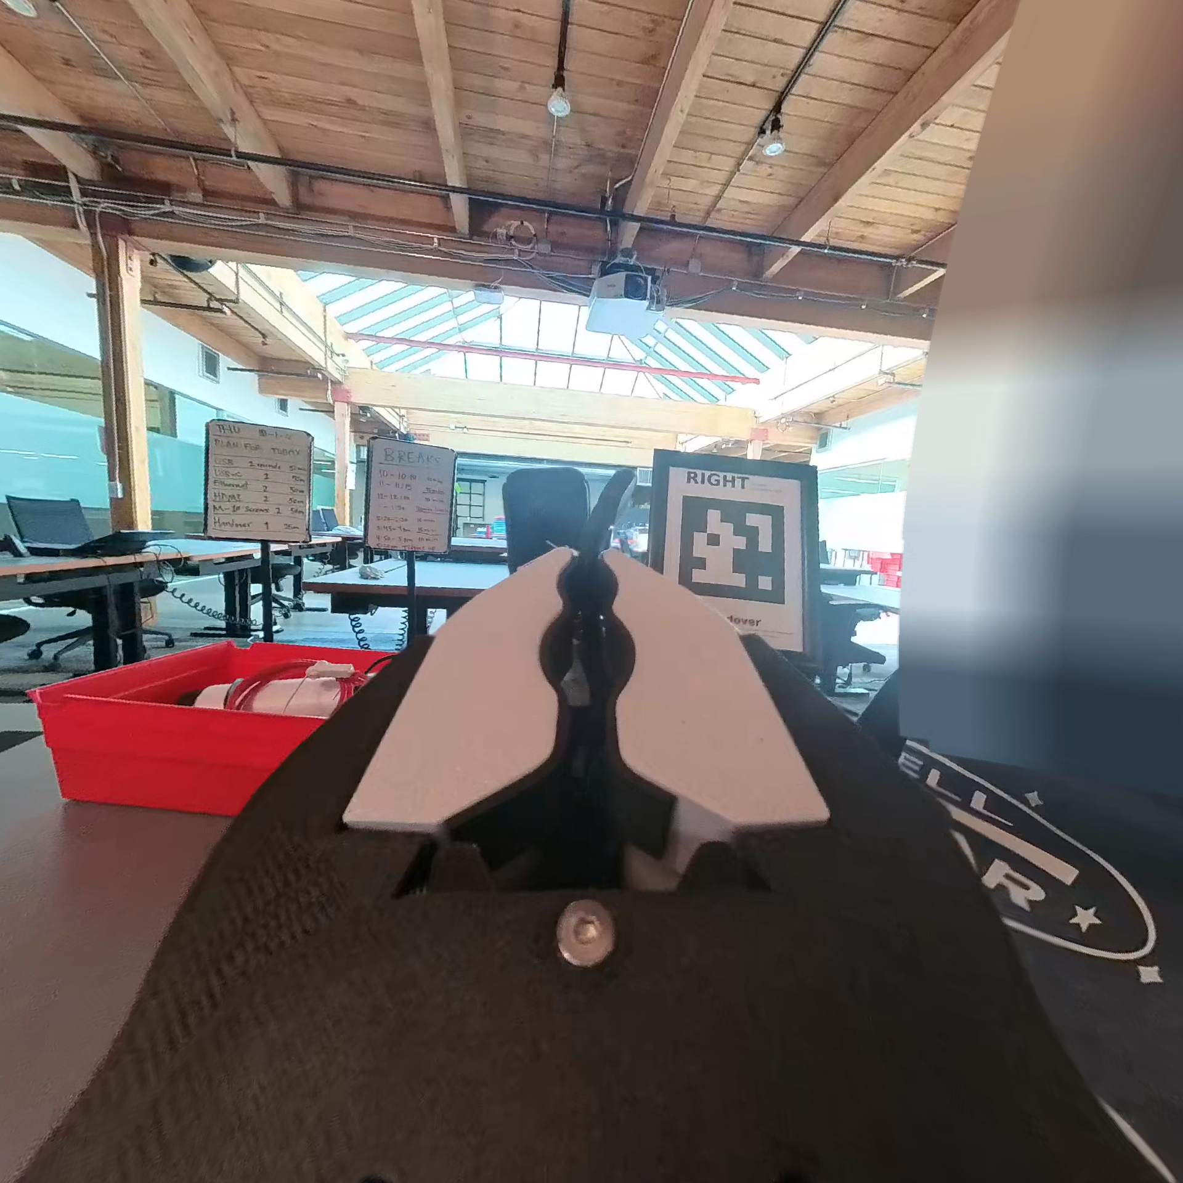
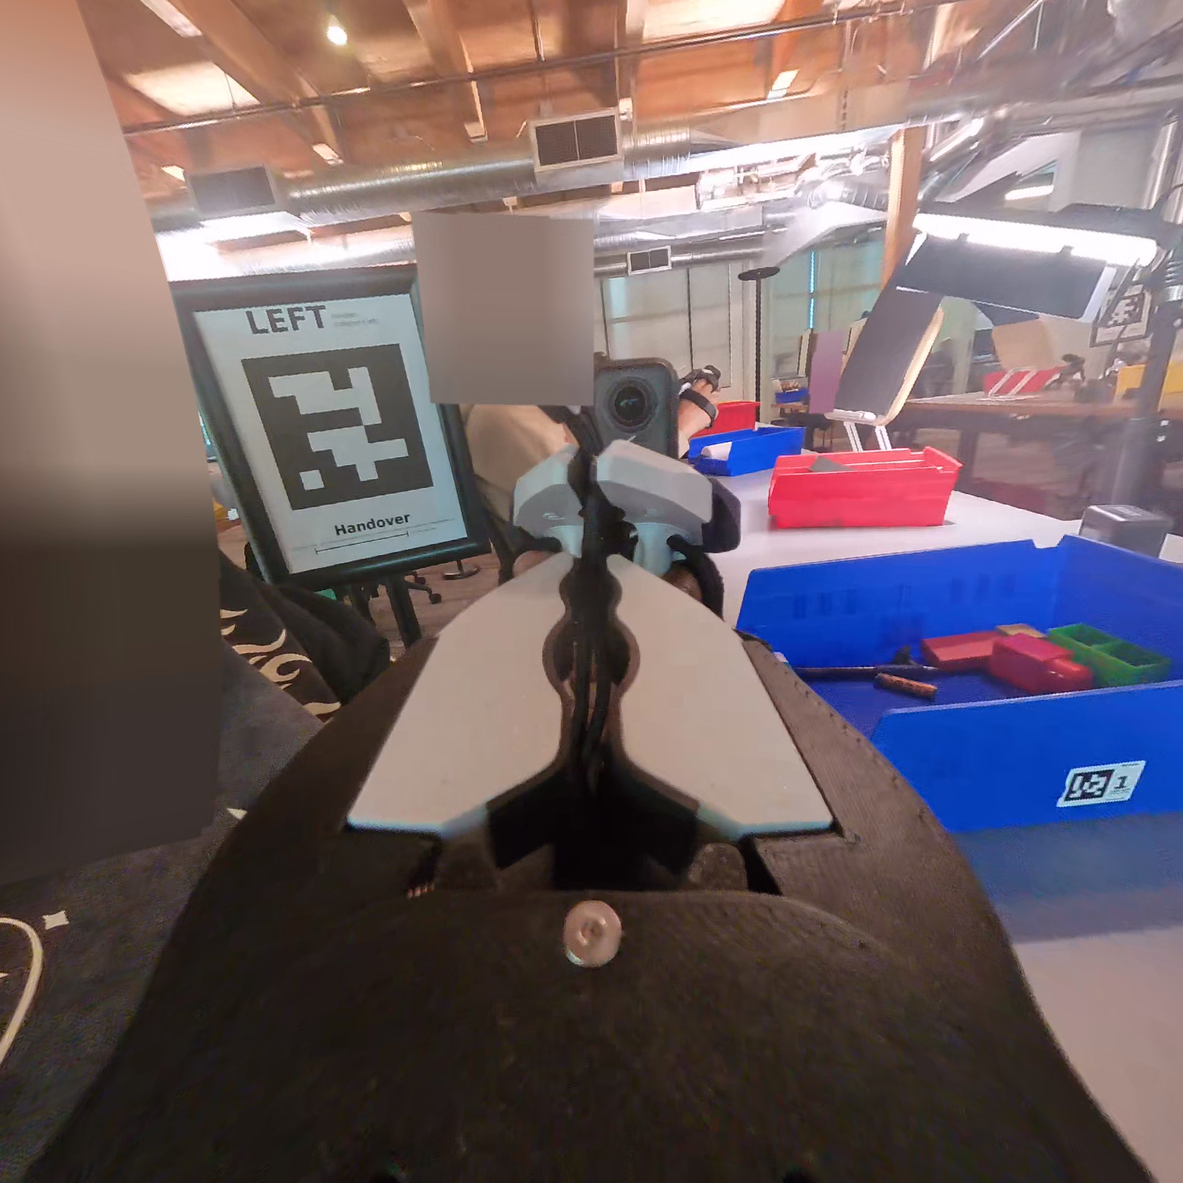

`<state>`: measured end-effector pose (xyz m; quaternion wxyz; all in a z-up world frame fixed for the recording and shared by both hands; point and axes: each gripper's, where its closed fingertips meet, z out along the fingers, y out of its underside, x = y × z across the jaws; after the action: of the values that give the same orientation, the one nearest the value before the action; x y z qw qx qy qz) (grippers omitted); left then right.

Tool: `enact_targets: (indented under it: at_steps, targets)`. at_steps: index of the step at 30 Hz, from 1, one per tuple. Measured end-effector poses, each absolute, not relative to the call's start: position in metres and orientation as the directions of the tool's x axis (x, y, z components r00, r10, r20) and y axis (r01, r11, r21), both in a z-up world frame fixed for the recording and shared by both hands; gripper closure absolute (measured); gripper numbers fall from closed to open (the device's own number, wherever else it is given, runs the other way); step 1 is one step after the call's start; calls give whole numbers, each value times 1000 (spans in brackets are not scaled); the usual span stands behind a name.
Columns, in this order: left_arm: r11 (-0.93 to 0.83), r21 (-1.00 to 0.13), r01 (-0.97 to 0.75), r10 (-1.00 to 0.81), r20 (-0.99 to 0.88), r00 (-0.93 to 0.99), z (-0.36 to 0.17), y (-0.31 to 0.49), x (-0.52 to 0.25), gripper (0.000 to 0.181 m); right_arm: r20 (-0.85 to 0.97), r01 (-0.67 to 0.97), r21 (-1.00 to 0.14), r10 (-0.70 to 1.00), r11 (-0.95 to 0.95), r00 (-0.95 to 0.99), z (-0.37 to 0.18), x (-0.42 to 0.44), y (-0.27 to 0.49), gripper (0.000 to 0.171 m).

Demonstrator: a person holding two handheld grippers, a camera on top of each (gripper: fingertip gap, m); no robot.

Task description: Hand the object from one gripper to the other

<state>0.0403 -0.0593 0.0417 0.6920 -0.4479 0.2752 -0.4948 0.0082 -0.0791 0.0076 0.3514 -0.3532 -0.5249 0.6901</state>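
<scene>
A ceiling of exposed wooden planks and beams point(image 1: 358, 83) spans the open office; a slanted glass skylight point(image 1: 544, 333) pours daylight inward; a white projector point(image 1: 618, 301) hangs beneath a beam; long grey-topped desks point(image 1: 160, 557) with black mesh office chairs point(image 1: 51, 525) stand on the floor; silver metal ventilation ducts point(image 2: 448, 166) run overhead in the right wrist view.

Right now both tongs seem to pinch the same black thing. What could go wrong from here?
1. The left tongs and right tongs are both shut on the thin black cord; pulling apart before one opens could strain it.
2. If both open together, it would probably drop, possibly missing the blue bin.
3. The loose end might snag while separating.
</scene>
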Motion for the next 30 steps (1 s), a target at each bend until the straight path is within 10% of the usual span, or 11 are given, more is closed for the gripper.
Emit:
enact_targets:
  at_steps: [8, 18, 30]
  targets:
    - [-2, -955, 297, -895, 134, 425, 19, -42, 22, 155, -214, -108, -955, 890, -278, -403, 21, 17, -51, 168]
    - [-43, -993, 112, -896, 87, 435, -7, -41, 46, 178, -185, -59, -974, 922, -217, -339, 15, 16, -49, 167]
    - [-85, -879, 469, -943, 223, 246, 39, -56, 23, 177, -204, -7, -972, 861, -234, -466, 3, 11, -65, 148]
